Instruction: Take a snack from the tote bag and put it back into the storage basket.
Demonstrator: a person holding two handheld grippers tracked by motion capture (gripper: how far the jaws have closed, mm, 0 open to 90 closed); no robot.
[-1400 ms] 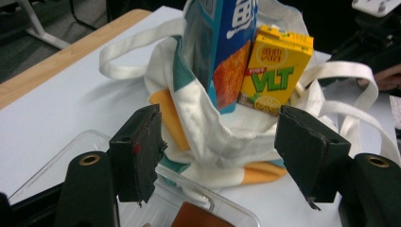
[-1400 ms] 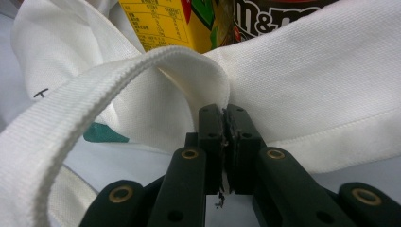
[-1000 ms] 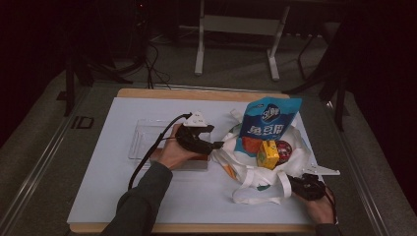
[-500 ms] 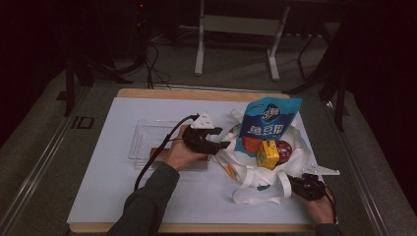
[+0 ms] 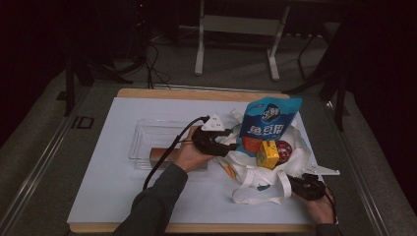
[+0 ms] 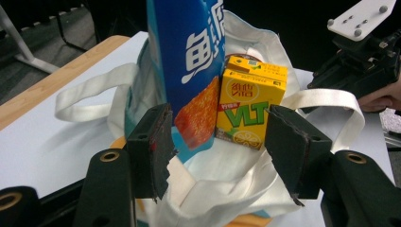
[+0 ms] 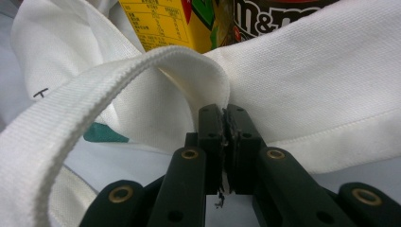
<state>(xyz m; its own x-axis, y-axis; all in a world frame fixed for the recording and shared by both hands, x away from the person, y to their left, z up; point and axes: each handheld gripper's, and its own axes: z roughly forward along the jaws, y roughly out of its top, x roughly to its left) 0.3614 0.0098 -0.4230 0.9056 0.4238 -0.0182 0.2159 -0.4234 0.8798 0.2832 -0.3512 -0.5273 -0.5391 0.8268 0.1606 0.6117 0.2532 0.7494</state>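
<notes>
Tote bag (image 5: 275, 169) lies slumped on the white table (image 5: 113, 196), right of centre, its mouth open toward you. Starting from the left, a clear tray (image 5: 152, 142) sits well apart from the bag's contents, with a brown bar at its near edge. Your left hand-held gripper (image 6: 217, 142) comes next, jaws spread wide, poised at the bag's mouth just short of the blue snack pouch (image 6: 189, 61) and the yellow VLT drink carton (image 6: 250, 101). Behind the carton a dark M&M's pack (image 5: 284, 147) rests in the bag. At the far right your right hand-held gripper (image 7: 226, 137) is pressed together, pinching the fabric where the handle meets the rim. The risk, as I judge it: the pouch leans upright and looks unsteady, so nudging it with an open jaw could topple it; and if your right pinch slips, the mouth may collapse over the carton
</notes>
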